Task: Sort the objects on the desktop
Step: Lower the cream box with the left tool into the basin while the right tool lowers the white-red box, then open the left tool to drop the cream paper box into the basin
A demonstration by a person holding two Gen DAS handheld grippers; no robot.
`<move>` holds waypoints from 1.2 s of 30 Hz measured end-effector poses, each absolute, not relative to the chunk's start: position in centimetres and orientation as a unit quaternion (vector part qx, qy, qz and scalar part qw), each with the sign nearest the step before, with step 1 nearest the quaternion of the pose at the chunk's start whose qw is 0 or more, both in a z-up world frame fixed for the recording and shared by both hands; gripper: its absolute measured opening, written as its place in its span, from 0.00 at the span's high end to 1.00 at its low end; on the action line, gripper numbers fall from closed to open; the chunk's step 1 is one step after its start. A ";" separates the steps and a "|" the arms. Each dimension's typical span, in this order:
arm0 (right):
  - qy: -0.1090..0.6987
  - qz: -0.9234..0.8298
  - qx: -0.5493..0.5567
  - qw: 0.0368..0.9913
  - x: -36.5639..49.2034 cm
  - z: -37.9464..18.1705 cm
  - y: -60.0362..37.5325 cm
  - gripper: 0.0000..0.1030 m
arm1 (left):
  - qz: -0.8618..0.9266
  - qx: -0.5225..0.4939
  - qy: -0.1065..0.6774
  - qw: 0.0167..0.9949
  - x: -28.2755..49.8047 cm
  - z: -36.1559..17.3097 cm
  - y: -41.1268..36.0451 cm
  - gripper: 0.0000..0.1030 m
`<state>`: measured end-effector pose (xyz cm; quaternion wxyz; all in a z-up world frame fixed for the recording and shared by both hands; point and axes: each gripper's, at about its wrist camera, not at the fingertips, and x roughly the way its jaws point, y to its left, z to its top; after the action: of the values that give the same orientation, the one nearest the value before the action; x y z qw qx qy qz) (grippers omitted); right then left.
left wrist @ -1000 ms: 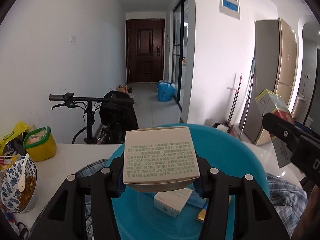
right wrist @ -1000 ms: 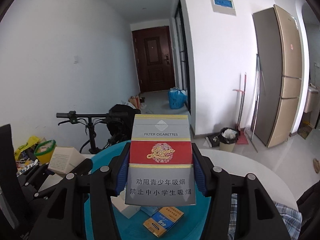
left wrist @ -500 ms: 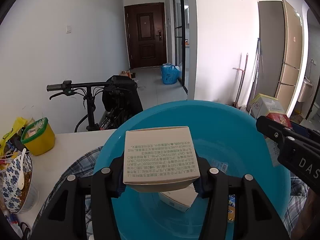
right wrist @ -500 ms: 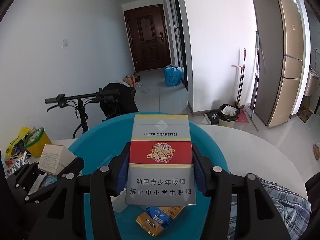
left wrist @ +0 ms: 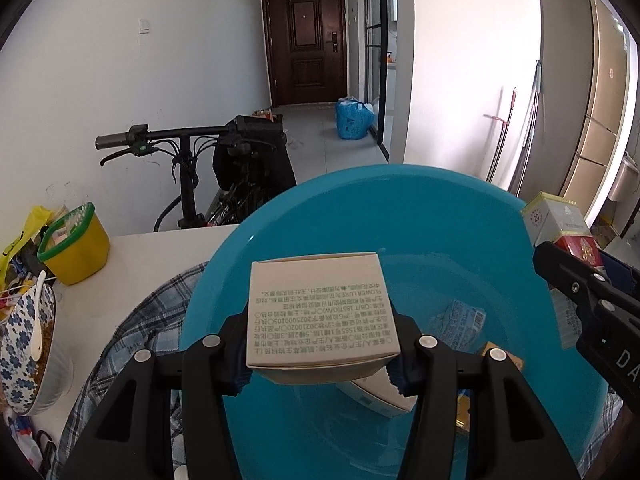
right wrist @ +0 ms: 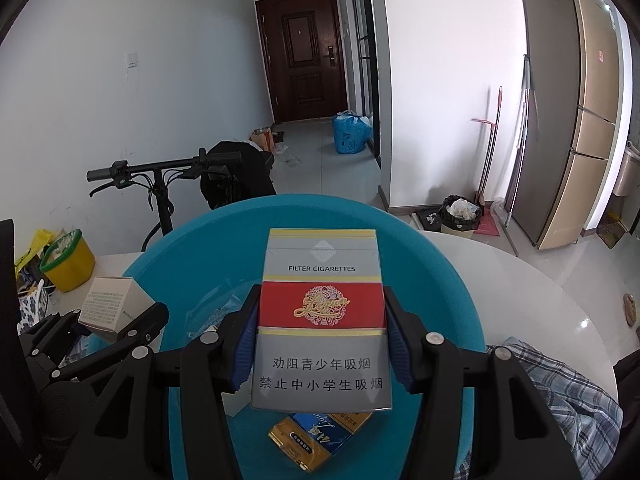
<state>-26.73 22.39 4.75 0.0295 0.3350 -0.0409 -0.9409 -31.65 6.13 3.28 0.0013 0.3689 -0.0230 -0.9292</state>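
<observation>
My left tongs clamp a beige cardboard box with small printed text, held over the round blue plastic basin on the white surface. My right tongs grip a grey-and-red cigarette pack above the same basin, where a blue-and-gold cigarette pack lies inside.
</observation>
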 end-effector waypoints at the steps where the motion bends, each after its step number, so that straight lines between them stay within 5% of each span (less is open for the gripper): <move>1: -0.039 -0.940 0.337 0.030 -26.8 4.6 22.3 0.48 | -0.928 0.371 -0.025 0.002 -31.7 3.1 6.2 0.47; 36: -0.019 -0.930 0.363 0.051 -27.7 3.1 20.5 0.48 | -0.895 0.444 -0.037 0.007 -32.9 1.0 5.9 0.47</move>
<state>-27.70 20.45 3.08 0.0506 0.3634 -0.0188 -0.9301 -32.85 5.87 1.01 0.0075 0.4442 -0.0372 -0.8951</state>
